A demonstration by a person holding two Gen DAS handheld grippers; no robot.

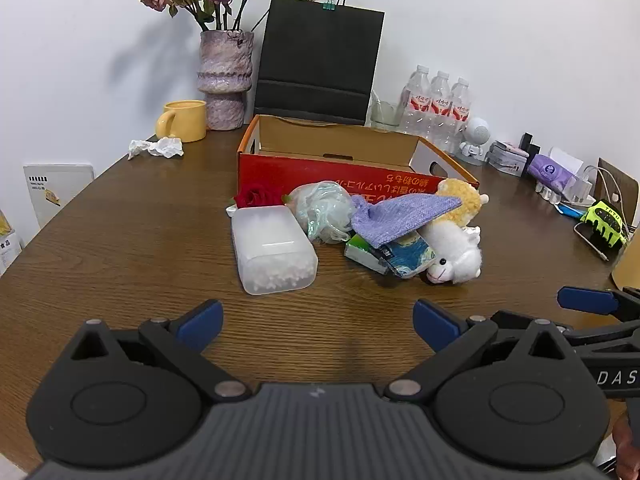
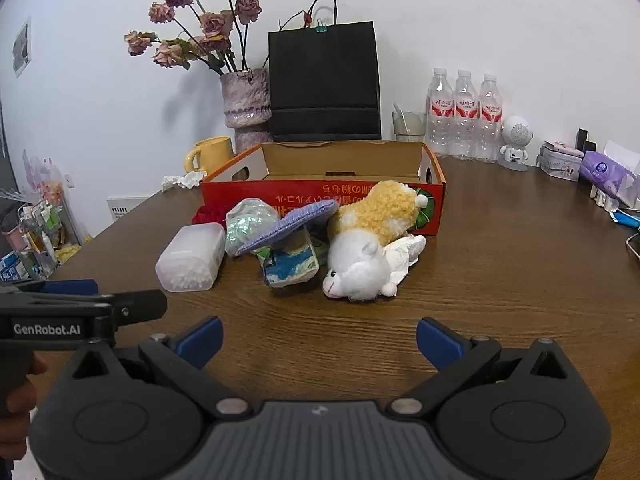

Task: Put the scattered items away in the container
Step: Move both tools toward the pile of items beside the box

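Note:
An open red cardboard box stands mid-table. In front of it lie a clear cotton-swab case, a red rose, a green mesh bundle, a purple cloth, a blue printed packet and a white-and-yellow plush sheep. My left gripper is open and empty, short of the case. My right gripper is open and empty, short of the plush.
At the back stand a vase of dried roses, a yellow mug, a black paper bag, water bottles and a crumpled tissue. Small boxes, a tissue pack and cables crowd the right edge.

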